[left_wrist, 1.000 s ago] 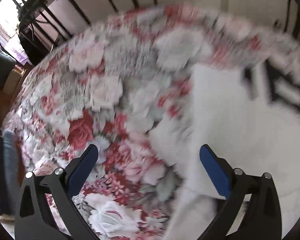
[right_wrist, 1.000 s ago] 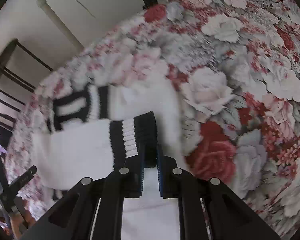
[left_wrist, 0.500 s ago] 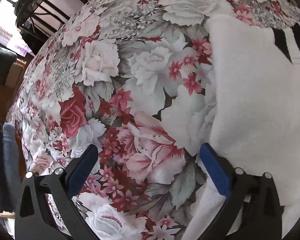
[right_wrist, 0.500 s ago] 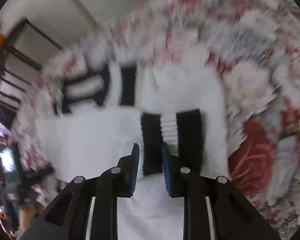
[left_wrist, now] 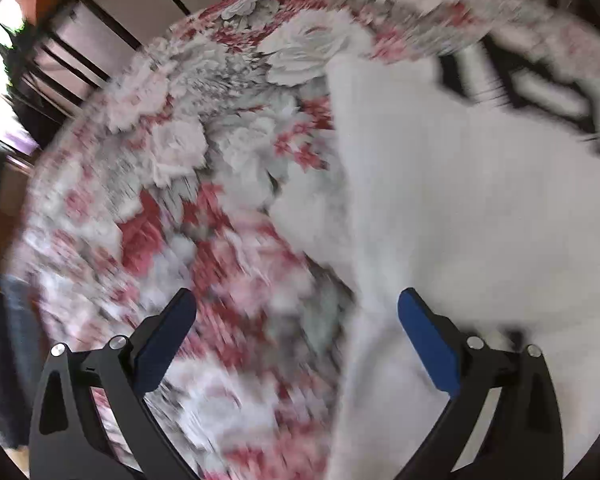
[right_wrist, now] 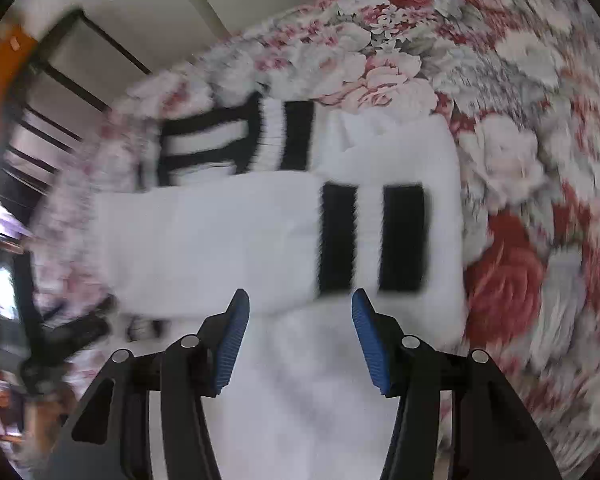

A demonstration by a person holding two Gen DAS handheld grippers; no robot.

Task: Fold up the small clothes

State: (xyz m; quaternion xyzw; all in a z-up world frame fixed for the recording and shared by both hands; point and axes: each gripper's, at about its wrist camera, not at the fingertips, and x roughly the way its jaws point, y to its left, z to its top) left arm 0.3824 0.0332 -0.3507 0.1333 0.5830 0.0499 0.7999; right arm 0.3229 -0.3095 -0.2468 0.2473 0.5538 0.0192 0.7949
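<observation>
Right tool [right_wrist: 300, 324] open above white garment [right_wrist: 220, 240]; left tool [left_wrist: 296, 320] open, apparently empty.

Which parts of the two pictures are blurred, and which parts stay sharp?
Left wrist view: the flowered cloth and the white garment are smeared by motion; only the left hand-held gripper is sharp. Right wrist view: the striped cuff is fairly clear, the edges blur, and the right hand-held gripper is sharp. Both views bend strongly at the rim.

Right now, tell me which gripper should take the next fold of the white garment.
Left, probably. The left gripper is open at the white garment edge; the right gripper is open above the striped cuff, already folded in.
</observation>
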